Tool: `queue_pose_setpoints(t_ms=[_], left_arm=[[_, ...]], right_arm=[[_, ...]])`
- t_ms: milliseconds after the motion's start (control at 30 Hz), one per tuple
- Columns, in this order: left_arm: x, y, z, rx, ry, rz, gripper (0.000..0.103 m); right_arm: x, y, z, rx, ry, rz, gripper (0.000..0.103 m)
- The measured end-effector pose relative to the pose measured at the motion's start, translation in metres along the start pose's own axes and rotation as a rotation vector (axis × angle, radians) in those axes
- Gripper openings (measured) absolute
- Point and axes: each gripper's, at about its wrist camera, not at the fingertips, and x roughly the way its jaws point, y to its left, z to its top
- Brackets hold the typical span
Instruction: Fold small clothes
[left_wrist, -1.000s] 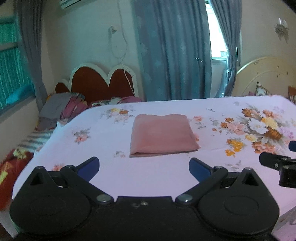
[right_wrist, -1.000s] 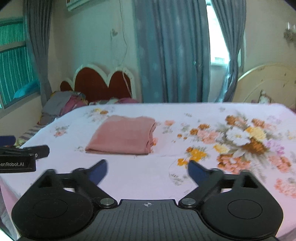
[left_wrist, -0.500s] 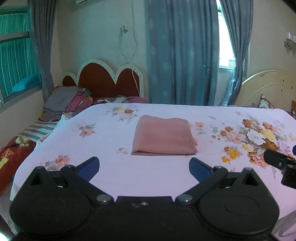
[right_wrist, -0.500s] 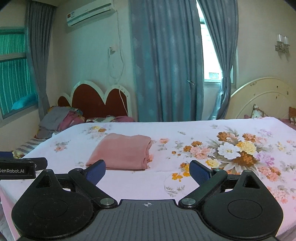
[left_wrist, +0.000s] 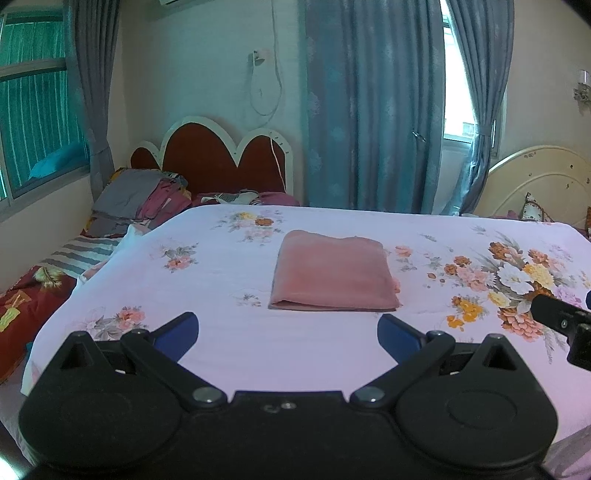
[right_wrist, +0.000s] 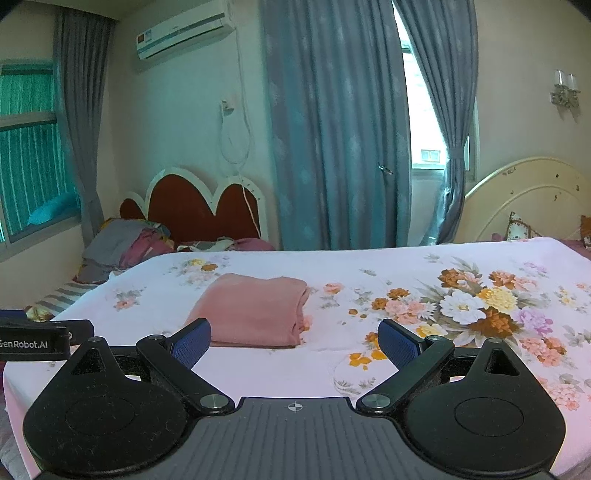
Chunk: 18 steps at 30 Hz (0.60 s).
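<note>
- One folded pink garment (left_wrist: 334, 271) lies flat on the floral bedsheet (left_wrist: 221, 280).
- Two grippers, left gripper (left_wrist: 288, 332) and right gripper (right_wrist: 294, 343), hover short of the garment, jaws spread apart, empty.
- What kind of garment it is cannot be made out.

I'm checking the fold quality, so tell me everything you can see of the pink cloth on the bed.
The pink cloth is a soft, plain salmon-pink fabric folded into a neat, flat rectangle of several layers. The near edge shows a smooth fold; the layered edges show at its right side. It lies flat on the floral sheet, near the middle of the bed. Only the sheet touches it: the left hand-held gripper and the right hand-held gripper are both open, short of it.
</note>
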Motion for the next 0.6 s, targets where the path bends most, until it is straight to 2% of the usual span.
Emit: queue_pose_setpoints(t_ms=[600], left_arm=[[0.0051,0.0050,0.0002,-0.016,0.012,0.010,0.103]], right_arm=[[0.0080,0.0038,0.0017,0.002,0.006,0.019,0.096]])
